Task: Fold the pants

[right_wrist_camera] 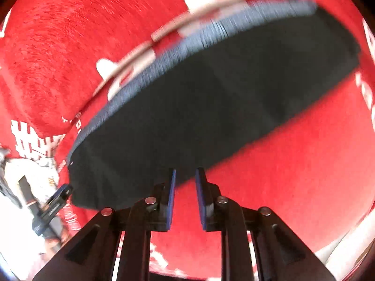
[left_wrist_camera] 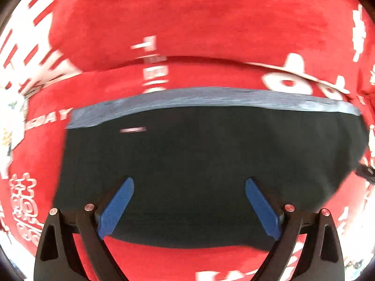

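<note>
The dark pants (left_wrist_camera: 199, 159) lie folded into a flat block on a red blanket, with a blue-grey waistband (left_wrist_camera: 211, 99) along the far edge. My left gripper (left_wrist_camera: 189, 185) hovers over the near part of the pants, jaws wide open and empty. In the right wrist view the pants (right_wrist_camera: 211, 107) run diagonally, waistband (right_wrist_camera: 187, 44) on the far left side. My right gripper (right_wrist_camera: 185, 175) sits at the pants' near edge with a narrow gap between its blue pads (right_wrist_camera: 172, 194); nothing is between them. The left gripper's tip (right_wrist_camera: 62, 193) shows at the pants' left corner.
The red blanket (left_wrist_camera: 164, 11) with white lettering covers the whole surface; a fold ridge (left_wrist_camera: 211, 59) runs behind the pants. A white patterned cloth (right_wrist_camera: 35, 178) lies at the left. Both views are motion-blurred.
</note>
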`<act>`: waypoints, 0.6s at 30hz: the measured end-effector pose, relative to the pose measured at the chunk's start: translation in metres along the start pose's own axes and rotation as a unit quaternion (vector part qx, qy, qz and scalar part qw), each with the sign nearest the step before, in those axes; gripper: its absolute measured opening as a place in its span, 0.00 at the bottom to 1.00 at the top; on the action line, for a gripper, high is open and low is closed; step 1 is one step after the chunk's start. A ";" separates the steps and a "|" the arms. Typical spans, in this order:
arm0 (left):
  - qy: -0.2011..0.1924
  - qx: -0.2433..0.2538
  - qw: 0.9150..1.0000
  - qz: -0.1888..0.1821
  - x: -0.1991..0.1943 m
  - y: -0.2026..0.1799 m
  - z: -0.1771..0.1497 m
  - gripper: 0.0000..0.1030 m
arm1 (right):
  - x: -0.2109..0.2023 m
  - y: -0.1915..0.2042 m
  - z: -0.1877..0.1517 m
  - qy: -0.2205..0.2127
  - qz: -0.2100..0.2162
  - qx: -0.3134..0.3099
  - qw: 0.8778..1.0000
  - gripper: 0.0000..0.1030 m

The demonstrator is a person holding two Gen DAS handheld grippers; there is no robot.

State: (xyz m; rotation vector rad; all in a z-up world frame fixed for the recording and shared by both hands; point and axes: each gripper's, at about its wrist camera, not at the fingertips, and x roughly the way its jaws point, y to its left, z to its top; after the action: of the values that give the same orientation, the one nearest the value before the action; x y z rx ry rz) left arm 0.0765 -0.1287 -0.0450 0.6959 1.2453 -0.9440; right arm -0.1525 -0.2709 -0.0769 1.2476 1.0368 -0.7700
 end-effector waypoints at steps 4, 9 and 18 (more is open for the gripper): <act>0.040 0.029 0.999 -0.007 0.031 -0.041 -0.008 0.95 | 0.024 -0.004 0.000 0.005 -0.075 -0.066 0.995 0.12; 0.058 0.061 0.996 0.005 0.036 -0.050 -0.017 0.95 | 0.011 -0.030 -0.010 0.031 -0.132 -0.020 0.991 0.19; -0.004 -0.004 0.999 0.031 0.044 -0.033 0.079 0.95 | 0.029 0.067 0.074 -0.035 -0.012 -0.134 0.990 0.19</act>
State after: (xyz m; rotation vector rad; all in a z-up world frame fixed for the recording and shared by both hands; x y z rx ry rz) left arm 0.0860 -0.2209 -0.0704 0.7198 1.2121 -0.8894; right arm -0.0662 -0.3294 -0.0790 0.9735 1.0614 -0.6639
